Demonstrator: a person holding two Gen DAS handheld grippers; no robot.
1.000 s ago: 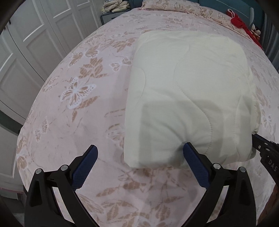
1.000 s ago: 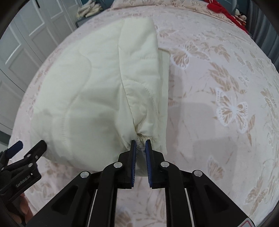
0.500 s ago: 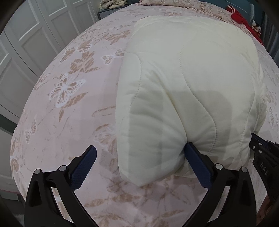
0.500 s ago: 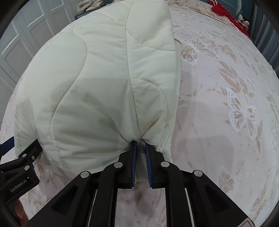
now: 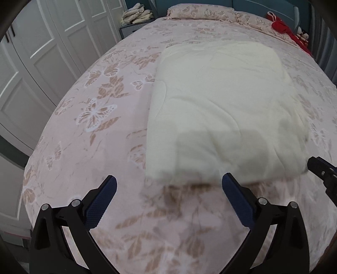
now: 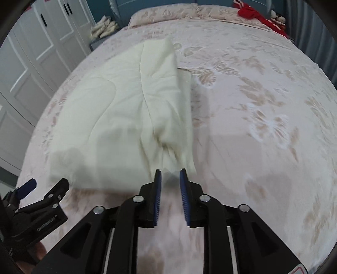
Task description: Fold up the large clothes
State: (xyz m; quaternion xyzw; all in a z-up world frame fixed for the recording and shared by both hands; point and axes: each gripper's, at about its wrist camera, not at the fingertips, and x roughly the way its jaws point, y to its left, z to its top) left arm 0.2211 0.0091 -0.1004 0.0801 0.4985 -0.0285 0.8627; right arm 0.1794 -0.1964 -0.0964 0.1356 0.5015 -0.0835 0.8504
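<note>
A cream quilted garment (image 5: pixel 223 109) lies folded in a thick rectangle on the pink butterfly-print bed (image 5: pixel 94 130). It also shows in the right wrist view (image 6: pixel 118 126), with a narrower folded strip along its right side. My left gripper (image 5: pixel 168 185) is wide open and empty, just in front of the garment's near edge. My right gripper (image 6: pixel 170 179) is open by a narrow gap, holds nothing, and sits just short of the garment's near right corner. Both now views are motion-blurred.
White wardrobe doors (image 5: pixel 42 52) stand to the left of the bed. A pile of pale laundry (image 5: pixel 137 15) lies on a stand at the back left. Pillows (image 5: pixel 202 9) and a red item (image 5: pixel 282 25) lie at the head of the bed.
The right gripper has let go of the garment's corner and opened a little. The garment, lifted half a second ago, lies flat again. Both grippers have drawn back toward the near edge.
</note>
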